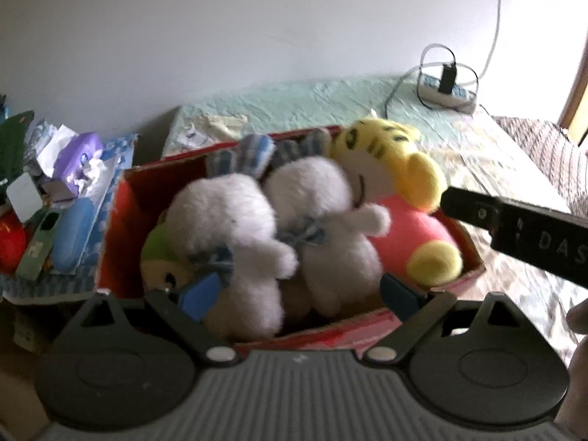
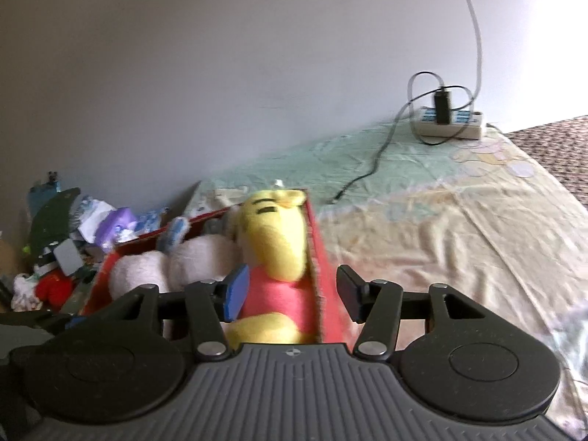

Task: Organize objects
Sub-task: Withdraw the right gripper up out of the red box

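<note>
Soft toys packed in the red box (image 1: 121, 220) on the bed, both claws spread and empty.

The yellow-and-pink plush (image 2: 273, 253) lay along the box's right wall, two white rabbits (image 1: 235, 220) left of it. It looked light and squashy; the pink body seemed the surest hold. Left gripper (image 1: 299, 290) and right gripper (image 2: 292, 292) gripped nothing.

Left hand-held gripper (image 1: 299, 292): jaws wide apart, pads gripping nothing, angled downward. Right hand-held gripper (image 2: 292, 290): jaws apart, empty, tilted down. Fingertip (image 1: 577, 318) visible at right edge.
</note>
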Demonstrator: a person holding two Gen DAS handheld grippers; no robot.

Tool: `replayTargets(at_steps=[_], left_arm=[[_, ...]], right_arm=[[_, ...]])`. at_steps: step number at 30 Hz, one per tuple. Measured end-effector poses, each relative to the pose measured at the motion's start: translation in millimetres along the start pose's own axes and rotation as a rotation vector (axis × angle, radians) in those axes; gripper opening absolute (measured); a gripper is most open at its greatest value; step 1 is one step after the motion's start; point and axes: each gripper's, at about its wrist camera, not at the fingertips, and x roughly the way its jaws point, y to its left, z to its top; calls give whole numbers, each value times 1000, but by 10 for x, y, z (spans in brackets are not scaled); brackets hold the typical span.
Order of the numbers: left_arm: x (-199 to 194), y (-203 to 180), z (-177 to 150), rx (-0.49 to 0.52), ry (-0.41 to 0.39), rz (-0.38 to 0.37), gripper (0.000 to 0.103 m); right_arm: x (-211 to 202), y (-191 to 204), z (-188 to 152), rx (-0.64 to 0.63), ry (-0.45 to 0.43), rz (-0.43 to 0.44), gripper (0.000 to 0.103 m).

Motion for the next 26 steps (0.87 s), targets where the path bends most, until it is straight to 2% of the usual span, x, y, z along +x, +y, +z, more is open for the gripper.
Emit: replayTargets(at_steps=[3,7,10,19,26], left_arm=[[-16,-103,-5,22,6,3,95],[-53,-169,-9,36,1,6,102],[-79,-148,12,28,-8,19,102],[-61,80,-10,-56,38,48,102],[-142,297,-50,-112,15,91,99]], right_arm=[[-42,-37,-22,5,9,-39,57],[-88,-60,-39,16,17,-46,61],[-107,-29,-42,3,20,-34,62],[-90,112,-64,-9,34,11,62],[-54,251,-68,-39,39,46,62]])
